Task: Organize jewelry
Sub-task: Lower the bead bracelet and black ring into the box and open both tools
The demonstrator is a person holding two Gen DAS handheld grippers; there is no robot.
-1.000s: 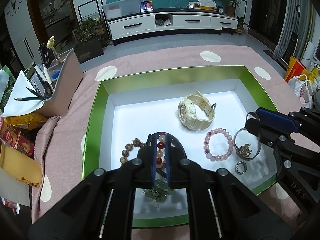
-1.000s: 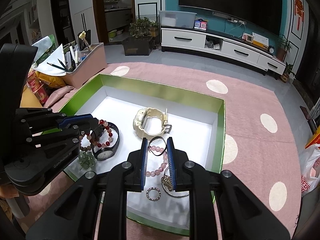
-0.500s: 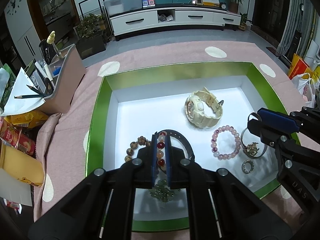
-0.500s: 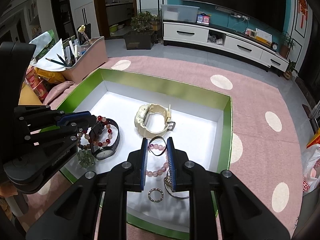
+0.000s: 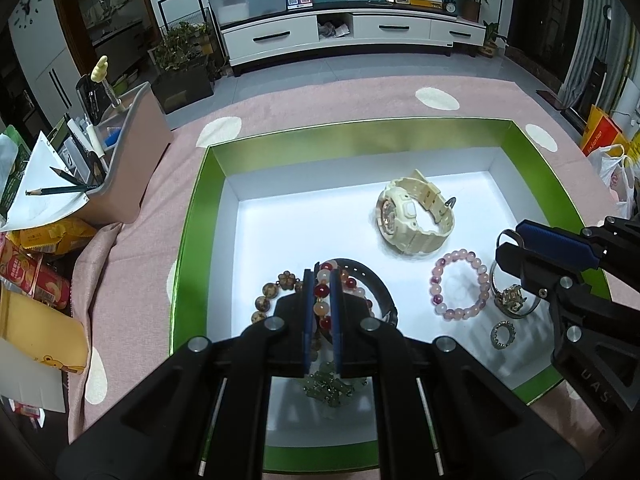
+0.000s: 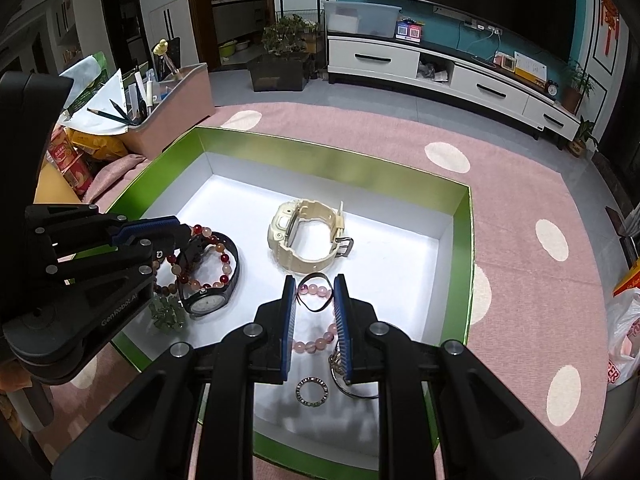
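Red-beaded bracelet (image 5: 322, 292) in closed left hand-held gripper (image 5: 321, 280)

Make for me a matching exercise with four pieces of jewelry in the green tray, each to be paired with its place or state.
Things:
1. cream watch
2. red bead bracelet
3. pink bead bracelet
4. small ring

Places or states:
A. between the left jaws
B. flat, nearest the tray's front edge
C. alone, toward the tray's back
D. below the right jaws

Pairs: 1-C, 2-A, 3-D, 4-B

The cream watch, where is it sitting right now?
The cream watch lies inside the green box, toward its far right in the left view, just beyond the pink bracelet.
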